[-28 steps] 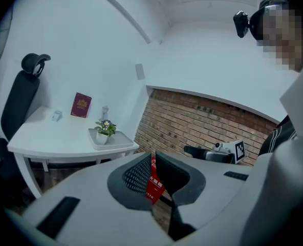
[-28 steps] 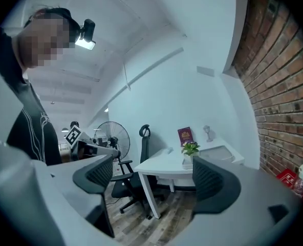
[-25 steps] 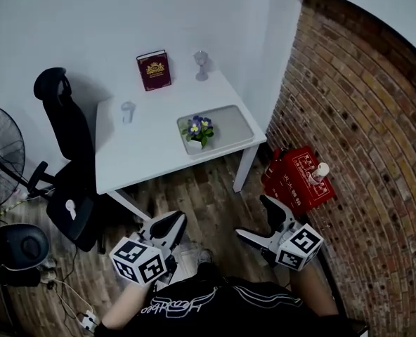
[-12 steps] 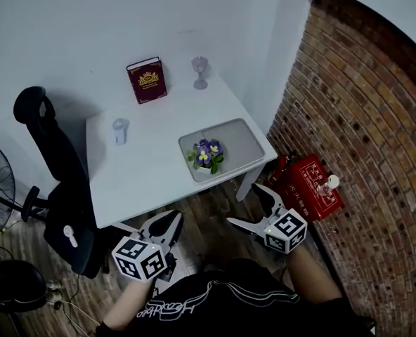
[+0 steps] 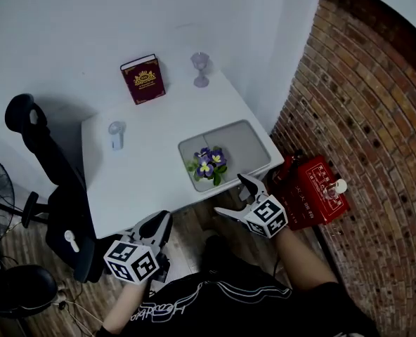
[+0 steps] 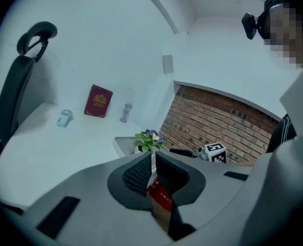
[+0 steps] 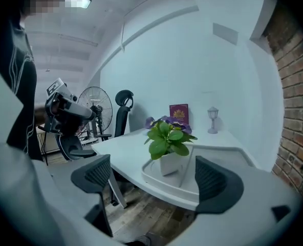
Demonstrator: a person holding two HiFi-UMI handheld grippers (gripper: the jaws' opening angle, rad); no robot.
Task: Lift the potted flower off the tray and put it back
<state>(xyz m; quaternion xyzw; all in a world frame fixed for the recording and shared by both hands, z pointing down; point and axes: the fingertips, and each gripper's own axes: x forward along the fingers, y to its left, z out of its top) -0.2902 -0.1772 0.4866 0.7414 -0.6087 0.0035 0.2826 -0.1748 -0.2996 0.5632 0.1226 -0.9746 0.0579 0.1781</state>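
White table [image 5: 138,181]: grey tray [image 5: 250,142] at its front right corner, potted flower [image 5: 209,167] upright at the tray's left end. Red box [image 5: 319,192] on floor, white print unreadable. Maroon book [image 5: 144,80], gold crest. Right gripper [image 5: 230,196] wide, near flower. Left gripper [image 5: 155,223] nearly closed, empty.

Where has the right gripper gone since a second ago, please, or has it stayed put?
Yes, it moved: the right gripper has advanced toward the table, its open jaws now near the tray edge by the potted flower.

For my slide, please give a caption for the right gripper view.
Open right hand-held gripper faces the potted flower standing on its tray.
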